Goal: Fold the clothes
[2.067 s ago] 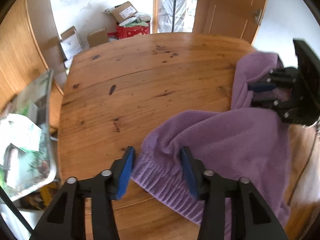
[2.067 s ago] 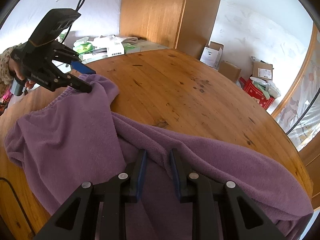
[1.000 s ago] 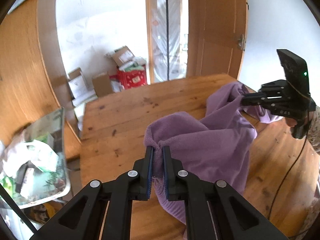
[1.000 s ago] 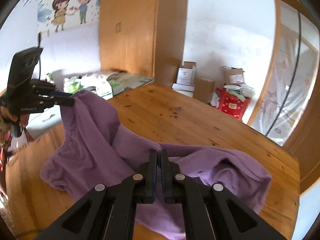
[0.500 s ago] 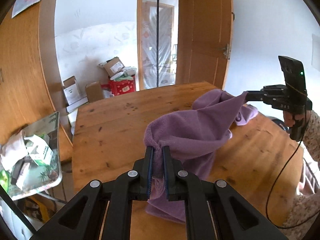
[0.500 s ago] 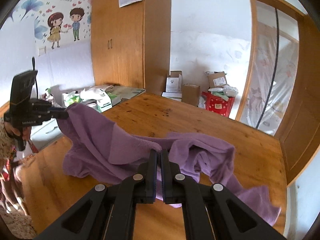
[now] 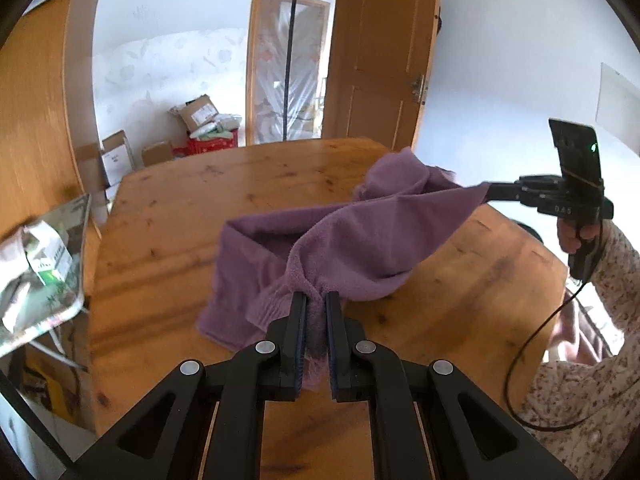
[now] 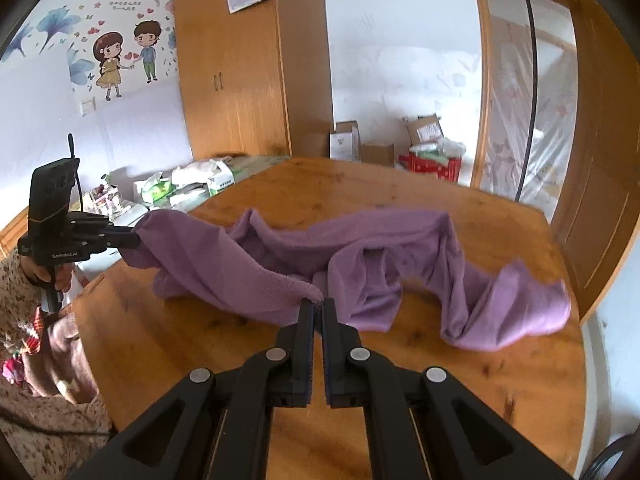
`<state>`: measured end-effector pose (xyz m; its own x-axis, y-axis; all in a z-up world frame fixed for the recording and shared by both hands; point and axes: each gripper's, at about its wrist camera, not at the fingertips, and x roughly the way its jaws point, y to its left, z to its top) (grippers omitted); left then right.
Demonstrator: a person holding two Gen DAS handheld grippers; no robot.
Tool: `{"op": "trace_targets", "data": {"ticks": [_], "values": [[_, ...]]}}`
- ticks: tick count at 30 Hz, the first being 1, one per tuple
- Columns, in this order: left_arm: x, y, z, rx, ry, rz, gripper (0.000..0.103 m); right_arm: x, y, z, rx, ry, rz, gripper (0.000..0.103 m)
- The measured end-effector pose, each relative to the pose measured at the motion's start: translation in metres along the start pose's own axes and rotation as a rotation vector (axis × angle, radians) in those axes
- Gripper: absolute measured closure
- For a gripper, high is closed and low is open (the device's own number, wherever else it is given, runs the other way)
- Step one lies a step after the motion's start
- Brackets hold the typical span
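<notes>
A purple fleece garment (image 7: 360,232) hangs stretched between my two grippers above the round wooden table (image 7: 180,216). My left gripper (image 7: 316,304) is shut on a ribbed hem edge of it. My right gripper (image 8: 318,306) is shut on another edge; from the left wrist view that gripper (image 7: 490,192) is at the right, held by a hand. In the right wrist view the garment (image 8: 400,256) sags onto the table (image 8: 480,380), a sleeve trailing to the right, and the left gripper (image 8: 136,238) pinches its far left corner.
A cluttered glass-topped side table (image 7: 44,264) stands left of the wooden table. Cardboard boxes (image 7: 200,112) and a red crate (image 8: 432,164) sit on the floor by the far wall. A person's patterned sleeve (image 7: 608,320) and a cable (image 7: 532,344) are at the right.
Both grippers pulled apart with the garment, stretching it out and drawing it toward the near edge of the table. More of the cloth now rests spread on the wood.
</notes>
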<state>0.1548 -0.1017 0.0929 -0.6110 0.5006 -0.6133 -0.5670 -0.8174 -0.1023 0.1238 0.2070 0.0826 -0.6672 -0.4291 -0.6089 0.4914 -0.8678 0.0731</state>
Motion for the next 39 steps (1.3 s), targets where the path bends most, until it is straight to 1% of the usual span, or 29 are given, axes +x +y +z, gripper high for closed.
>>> {"op": "trace_targets", "data": {"ticks": [6,11,15,19,20,23,24,25,27,28,29,30,31,32,35,37,39], "values": [[-0.003,-0.019,-0.027,-0.013,0.027,-0.028,0.094,-0.014,0.000,-0.034,0.043,0.036,0.004,0.099],[0.002,-0.031,-0.046,-0.003,0.074,-0.038,0.094,-0.011,0.002,-0.064,0.063,0.100,0.002,0.099],[0.004,-0.034,-0.055,-0.005,0.102,-0.067,0.092,-0.006,0.010,-0.082,0.027,0.154,-0.022,0.099],[-0.001,-0.036,-0.065,0.004,0.136,-0.109,0.088,-0.009,0.014,-0.088,-0.007,0.195,-0.022,0.099],[-0.003,-0.035,-0.065,0.008,0.138,-0.106,0.088,-0.010,0.014,-0.088,-0.018,0.209,-0.018,0.099],[-0.013,-0.030,-0.065,0.003,0.125,-0.101,0.086,-0.015,0.012,-0.087,-0.054,0.237,-0.049,0.099],[-0.016,-0.028,-0.065,-0.006,0.115,-0.097,0.079,-0.019,0.011,-0.085,-0.056,0.239,-0.047,0.099],[-0.019,-0.024,-0.063,-0.018,0.104,-0.095,0.073,-0.022,0.011,-0.082,-0.059,0.232,-0.043,0.099],[-0.025,-0.015,-0.058,-0.052,0.078,-0.086,0.073,-0.027,0.013,-0.071,-0.076,0.192,-0.040,0.099],[-0.025,-0.008,-0.054,-0.069,0.070,-0.070,0.072,-0.027,0.014,-0.066,-0.083,0.178,-0.033,0.096],[-0.025,-0.001,-0.050,-0.086,0.062,-0.055,0.071,-0.027,0.015,-0.061,-0.092,0.165,-0.029,0.090],[-0.022,0.006,-0.044,-0.092,0.059,-0.039,0.070,-0.023,0.018,-0.055,-0.111,0.156,-0.033,0.087],[-0.019,0.012,-0.038,-0.099,0.056,-0.024,0.070,-0.017,0.022,-0.050,-0.125,0.154,-0.036,0.081],[-0.016,0.019,-0.033,-0.106,0.053,-0.008,0.070,-0.011,0.025,-0.045,-0.141,0.153,-0.039,0.079],[0.001,0.040,-0.011,-0.129,0.065,0.048,0.070,0.010,0.043,-0.027,-0.193,0.141,-0.024,0.078],[0.013,0.048,-0.001,-0.129,0.071,0.051,0.070,0.025,0.052,-0.017,-0.217,0.129,-0.003,0.078],[0.029,0.057,0.010,-0.117,0.089,0.027,0.070,0.042,0.057,-0.007,-0.233,0.131,0.003,0.077]]}}
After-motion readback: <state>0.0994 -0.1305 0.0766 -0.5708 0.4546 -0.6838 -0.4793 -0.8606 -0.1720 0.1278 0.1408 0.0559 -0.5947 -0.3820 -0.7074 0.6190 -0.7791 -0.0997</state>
